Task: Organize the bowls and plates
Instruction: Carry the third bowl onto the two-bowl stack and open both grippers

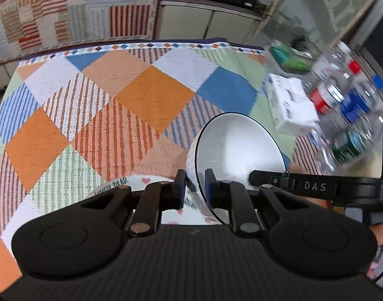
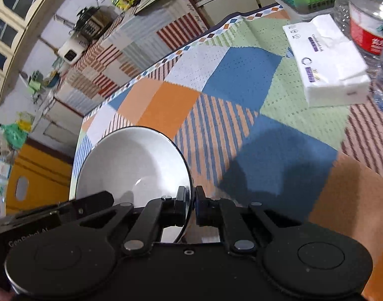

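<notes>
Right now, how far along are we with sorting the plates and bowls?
Nothing looks stacked yet. In hand: both grippers grip the white bowl by its rim, the left gripper on one side and the right gripper on the other, lifted and tilted above the checked tablecloth. Left: setting it down, maybe on the printed plate underneath.

The left matte black plastic gripper (image 1: 194, 188) fills the lower half of its view: two broad rounded lobes at 7 and 5 o'clock, each with a shallow circular recess, joined by a ribbed black panel. Flat black link arms run up to the fingers (image 1: 180, 188), pinned by silver round rivets, and the finger pads show blue edges. A black bar at 3 o'clock carries pale "DAS" lettering. The right matte black plastic gripper (image 2: 190, 204) has the same lobes, links and silver rivets, with a small screw hole at centre and faint "GenRobot" lettering at 9 o'clock.
</notes>
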Motion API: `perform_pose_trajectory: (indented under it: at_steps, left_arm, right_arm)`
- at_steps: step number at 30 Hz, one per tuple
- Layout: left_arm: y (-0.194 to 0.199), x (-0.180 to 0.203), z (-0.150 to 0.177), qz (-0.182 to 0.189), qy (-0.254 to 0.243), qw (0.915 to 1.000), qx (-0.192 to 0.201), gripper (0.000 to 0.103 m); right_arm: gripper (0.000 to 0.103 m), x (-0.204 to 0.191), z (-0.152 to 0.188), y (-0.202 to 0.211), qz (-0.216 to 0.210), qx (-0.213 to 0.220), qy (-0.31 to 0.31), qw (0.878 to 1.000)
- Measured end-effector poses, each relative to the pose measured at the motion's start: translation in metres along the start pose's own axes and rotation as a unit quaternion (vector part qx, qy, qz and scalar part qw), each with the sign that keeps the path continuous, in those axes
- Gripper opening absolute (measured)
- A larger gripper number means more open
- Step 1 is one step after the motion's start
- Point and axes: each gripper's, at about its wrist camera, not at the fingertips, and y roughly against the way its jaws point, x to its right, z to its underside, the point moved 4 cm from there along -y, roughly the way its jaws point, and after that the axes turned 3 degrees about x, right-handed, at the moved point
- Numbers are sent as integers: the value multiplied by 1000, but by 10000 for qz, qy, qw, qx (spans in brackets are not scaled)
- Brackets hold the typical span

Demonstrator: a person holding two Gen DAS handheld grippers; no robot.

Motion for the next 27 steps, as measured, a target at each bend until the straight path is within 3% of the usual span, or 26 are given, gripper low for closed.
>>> perform_pose_trajectory:
  at_steps: [9,19,27]
  left_arm:
    - [63,14,36,237,-404,9989,-73,15]
    - [131,-1,94,633,-200,9975,-222,16]
    - [142,-10,138,608,-246,9965,-513,16]
  right_arm:
    - [11,-18,38,60,-110,-71,345,9993]
    - [13,-42,104,107,-541,-158,733,9957]
    - [14,-51,166,112,-539,-266,1118,9919]
